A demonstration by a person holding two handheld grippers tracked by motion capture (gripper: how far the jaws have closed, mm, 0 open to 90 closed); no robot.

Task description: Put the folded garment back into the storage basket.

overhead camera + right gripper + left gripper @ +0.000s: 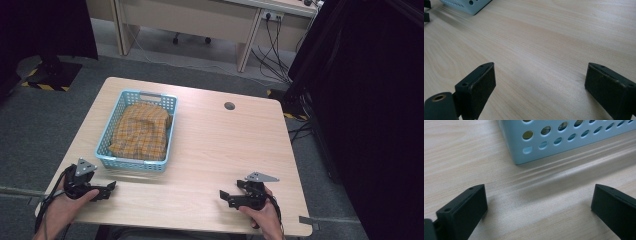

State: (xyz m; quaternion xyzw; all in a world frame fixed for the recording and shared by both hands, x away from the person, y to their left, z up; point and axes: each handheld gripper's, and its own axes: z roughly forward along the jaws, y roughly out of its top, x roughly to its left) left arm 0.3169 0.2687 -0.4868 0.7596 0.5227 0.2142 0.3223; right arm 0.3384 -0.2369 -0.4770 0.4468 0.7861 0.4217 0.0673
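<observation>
A light blue perforated basket [103, 137] stands on the left half of the wooden table [225, 145] and holds a folded orange checked cloth [141, 131]. My left gripper [111, 189] rests low near the table's front left edge, just in front of the basket's near wall, open with bare wood between its jaws. In the left gripper view [539, 207] a corner of the basket [536, 147] lies just ahead. My right gripper [223, 196] sits at the front right, pointing left, open and empty. In the right gripper view [539, 85] the basket's corner [471, 6] shows far off.
A round cable hole [229, 106] is set in the table's far middle. A desk with trailing cables [272, 50] stands beyond the table, and dark curtains [360, 100] hang at the right. The table's middle and right are bare wood.
</observation>
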